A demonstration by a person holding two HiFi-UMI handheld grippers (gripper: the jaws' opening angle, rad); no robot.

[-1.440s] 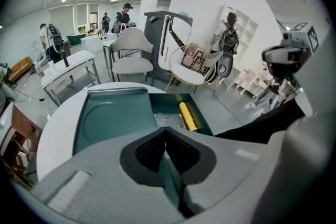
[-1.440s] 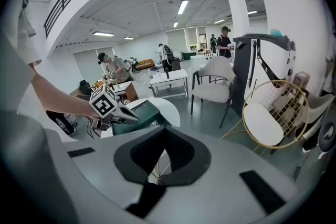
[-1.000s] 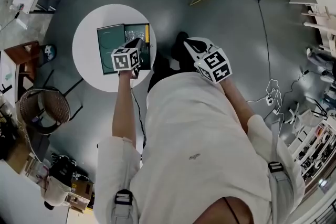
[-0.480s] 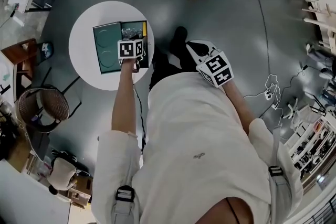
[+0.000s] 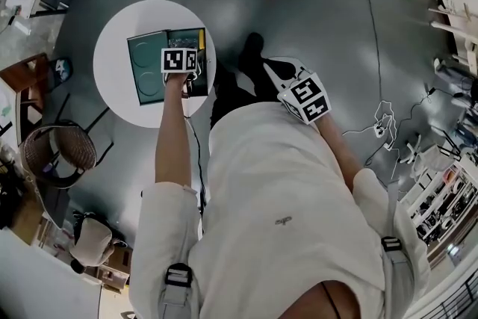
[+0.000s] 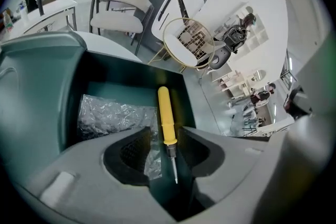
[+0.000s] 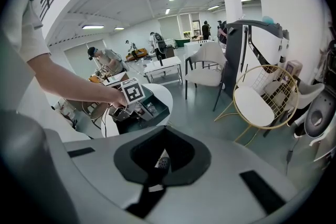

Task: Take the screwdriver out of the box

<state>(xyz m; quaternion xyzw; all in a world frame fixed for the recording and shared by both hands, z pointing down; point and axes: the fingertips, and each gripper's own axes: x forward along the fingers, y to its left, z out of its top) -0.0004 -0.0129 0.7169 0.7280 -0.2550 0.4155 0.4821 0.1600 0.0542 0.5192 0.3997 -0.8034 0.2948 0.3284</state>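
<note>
As the left gripper (image 6: 168,140), fingers (image 6: 126,157) just opened wide, frames the yellow screwdriver (image 6: 165,113) in the green box (image 6: 73,68), it should lower and pinch the handle ahead; the right gripper (image 7: 159,164) hangs closed.

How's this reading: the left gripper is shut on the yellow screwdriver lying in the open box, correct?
Not shut. In the left gripper view the jaws of the left gripper stand apart, having just been opening, with the yellow screwdriver in line between them, ungripped. It does lie in the open box.
</note>
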